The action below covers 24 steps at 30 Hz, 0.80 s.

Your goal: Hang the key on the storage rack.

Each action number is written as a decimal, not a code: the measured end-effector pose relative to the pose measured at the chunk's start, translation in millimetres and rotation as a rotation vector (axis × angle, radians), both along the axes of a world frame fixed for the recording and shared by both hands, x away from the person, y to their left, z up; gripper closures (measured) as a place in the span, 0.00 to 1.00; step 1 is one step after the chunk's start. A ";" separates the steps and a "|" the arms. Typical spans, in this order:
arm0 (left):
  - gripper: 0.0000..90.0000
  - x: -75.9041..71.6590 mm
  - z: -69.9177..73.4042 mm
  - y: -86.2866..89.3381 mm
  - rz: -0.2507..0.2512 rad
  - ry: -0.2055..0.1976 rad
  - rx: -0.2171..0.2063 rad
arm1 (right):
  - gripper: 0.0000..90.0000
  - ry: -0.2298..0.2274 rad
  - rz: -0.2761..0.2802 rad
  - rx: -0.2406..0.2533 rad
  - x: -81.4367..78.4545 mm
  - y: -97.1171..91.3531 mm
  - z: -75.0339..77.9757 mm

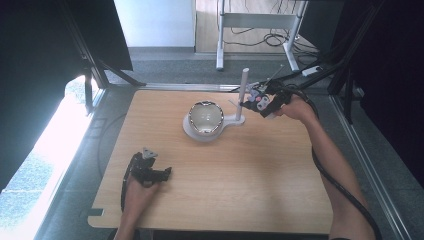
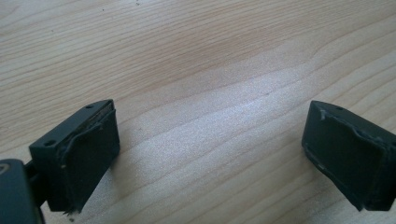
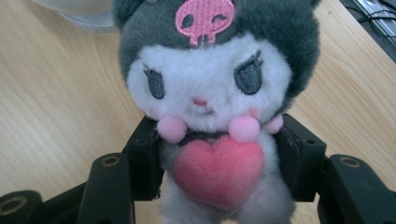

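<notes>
Right gripper [image 3: 215, 154] of mine pinches a plush toy [image 3: 210, 93] at its body, both jaws tight against its sides, raised over the wooden table [image 1: 240, 165] just beside the white stand [image 1: 240, 100] with its shiny bowl [image 1: 205, 116]. My left gripper [image 2: 210, 149] rests on the tabletop, jaws spread wide apart.

The pale wood-grain tabletop [image 2: 196, 70] looks smooth with a soft sheen. The grey-and-white plush doll [image 3: 210, 84] is fuzzy cloth, its pink heart [image 3: 218, 170] velvety. The round bowl [image 1: 205, 116] shines glossy, mirror-like, on a matt white stand [image 1: 235, 120].
</notes>
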<state>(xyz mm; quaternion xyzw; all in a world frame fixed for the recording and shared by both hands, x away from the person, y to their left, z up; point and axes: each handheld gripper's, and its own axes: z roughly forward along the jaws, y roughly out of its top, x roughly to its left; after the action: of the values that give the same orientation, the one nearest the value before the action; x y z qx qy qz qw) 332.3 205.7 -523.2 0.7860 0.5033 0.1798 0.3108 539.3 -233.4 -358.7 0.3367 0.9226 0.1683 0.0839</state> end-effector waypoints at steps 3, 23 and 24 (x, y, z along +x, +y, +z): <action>0.05 0.0 0.0 0.0 0.000 0.000 0.000 | 0.46 -0.005 0.012 -0.005 1.6 5.0 -7.2; 0.05 0.0 0.0 0.0 -0.001 0.000 0.000 | 0.25 -0.043 0.048 -0.029 -1.4 28.0 -50.9; 0.05 0.0 0.0 0.0 -0.001 0.000 0.000 | 0.22 -0.053 0.037 -0.027 -2.7 26.6 -50.0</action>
<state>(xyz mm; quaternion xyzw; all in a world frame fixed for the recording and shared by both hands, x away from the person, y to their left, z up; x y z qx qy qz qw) 332.2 205.7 -523.2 0.7862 0.5029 0.1796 0.3110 536.6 -206.8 -408.7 0.3140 0.9283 0.1661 0.1100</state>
